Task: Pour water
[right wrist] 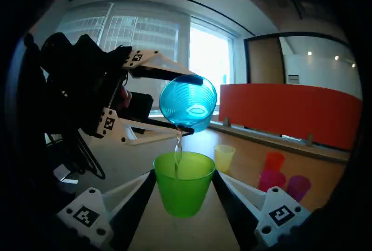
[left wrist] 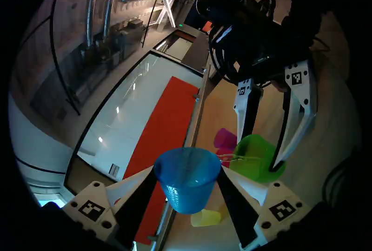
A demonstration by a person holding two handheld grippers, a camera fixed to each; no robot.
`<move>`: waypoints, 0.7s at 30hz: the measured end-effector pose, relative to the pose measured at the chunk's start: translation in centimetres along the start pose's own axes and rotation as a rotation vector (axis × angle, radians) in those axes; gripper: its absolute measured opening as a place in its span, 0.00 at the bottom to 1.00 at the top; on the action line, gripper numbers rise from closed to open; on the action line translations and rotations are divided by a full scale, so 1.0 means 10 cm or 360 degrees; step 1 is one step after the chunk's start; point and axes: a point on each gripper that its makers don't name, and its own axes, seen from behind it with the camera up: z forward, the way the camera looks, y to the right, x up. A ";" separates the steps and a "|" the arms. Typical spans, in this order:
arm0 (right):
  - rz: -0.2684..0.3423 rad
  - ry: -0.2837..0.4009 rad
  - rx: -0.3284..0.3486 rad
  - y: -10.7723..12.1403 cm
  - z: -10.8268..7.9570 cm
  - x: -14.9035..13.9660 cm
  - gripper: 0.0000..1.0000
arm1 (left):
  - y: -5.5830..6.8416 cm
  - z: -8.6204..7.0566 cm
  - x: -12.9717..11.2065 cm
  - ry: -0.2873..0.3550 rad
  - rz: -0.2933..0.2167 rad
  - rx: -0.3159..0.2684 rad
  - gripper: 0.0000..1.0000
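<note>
The fingers of the left gripper (left wrist: 186, 175) grip the tilted blue cup (left wrist: 187, 190), a thin stream of water (right wrist: 177, 151) falling into the green cup (right wrist: 183, 190) pinched between the fingers of the right gripper (right wrist: 183, 176). A pink cup (left wrist: 225, 138) is half hidden behind it.

The translucent blue plastic cup (left wrist: 186, 181) covers part of the small yellow plastic cup (left wrist: 205, 217) beyond it; the lime-green plastic cup (left wrist: 258, 158) hides the base of the magenta plastic cup (left wrist: 225, 138) behind it; your hand (right wrist: 124, 96) on the left gripper (right wrist: 195, 105) is mostly lost behind dark housing (right wrist: 74, 79); you cannot tell how full the lime-green plastic cup stands.
</note>
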 end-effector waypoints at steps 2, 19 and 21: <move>0.0000 0.0003 -0.0002 0.00 0.00 0.00 0.91 | 0.00 0.00 0.01 0.0002 0.0005 -0.0001 0.86; -0.0002 0.0016 -0.0007 0.02 -0.01 0.00 0.91 | 0.00 -0.01 0.04 0.0003 0.0073 0.0006 0.86; -0.0002 0.0017 -0.0009 0.02 -0.01 0.00 0.91 | 0.00 -0.01 0.05 0.0005 0.0084 0.0005 0.87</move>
